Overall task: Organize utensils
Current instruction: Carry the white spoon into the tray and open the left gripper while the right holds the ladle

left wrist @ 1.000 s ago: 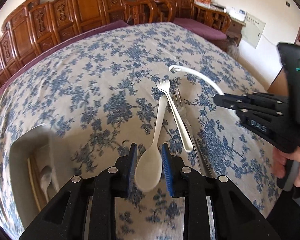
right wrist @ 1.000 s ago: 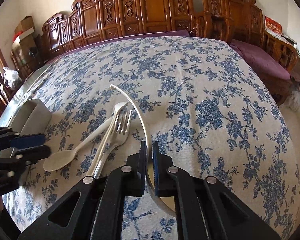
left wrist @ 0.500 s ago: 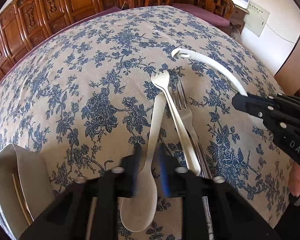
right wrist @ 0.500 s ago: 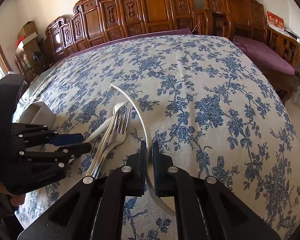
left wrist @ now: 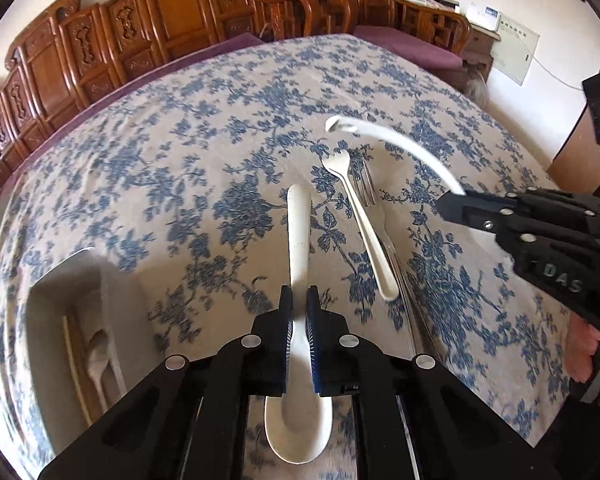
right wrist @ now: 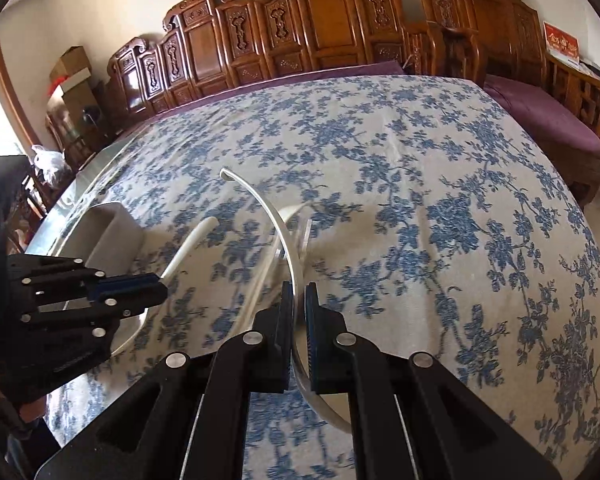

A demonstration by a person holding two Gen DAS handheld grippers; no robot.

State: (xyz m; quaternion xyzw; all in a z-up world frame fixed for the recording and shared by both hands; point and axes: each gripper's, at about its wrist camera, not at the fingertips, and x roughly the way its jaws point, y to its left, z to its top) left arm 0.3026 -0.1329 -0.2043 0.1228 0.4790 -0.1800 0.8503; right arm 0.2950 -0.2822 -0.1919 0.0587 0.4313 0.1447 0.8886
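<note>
My left gripper (left wrist: 299, 300) is shut on the handle of a white spoon (left wrist: 299, 232). The spoon's bowl hangs close under the camera, and its handle points away over the cloth. A white fork (left wrist: 358, 220) lies across a metal fork (left wrist: 365, 188) on the floral tablecloth, just right of the spoon. My right gripper (right wrist: 299, 292) is shut on a long curved white utensil (right wrist: 274, 216), which arches up above the forks. In the left wrist view the right gripper (left wrist: 446, 205) comes in from the right. In the right wrist view the left gripper (right wrist: 158, 285) sits at the left.
A grey utensil tray (left wrist: 52, 284) stands at the table's left edge, with a spoon (left wrist: 98, 358) and chopsticks inside; the tray (right wrist: 114, 220) also shows in the right wrist view. Carved wooden chairs (right wrist: 332, 20) line the far side. A hand (left wrist: 588, 356) holds the right gripper.
My left gripper's jaws closed on the white spoon's handle and drew it left, away from the two forks. The right gripper kept its hold on the curved utensil.
</note>
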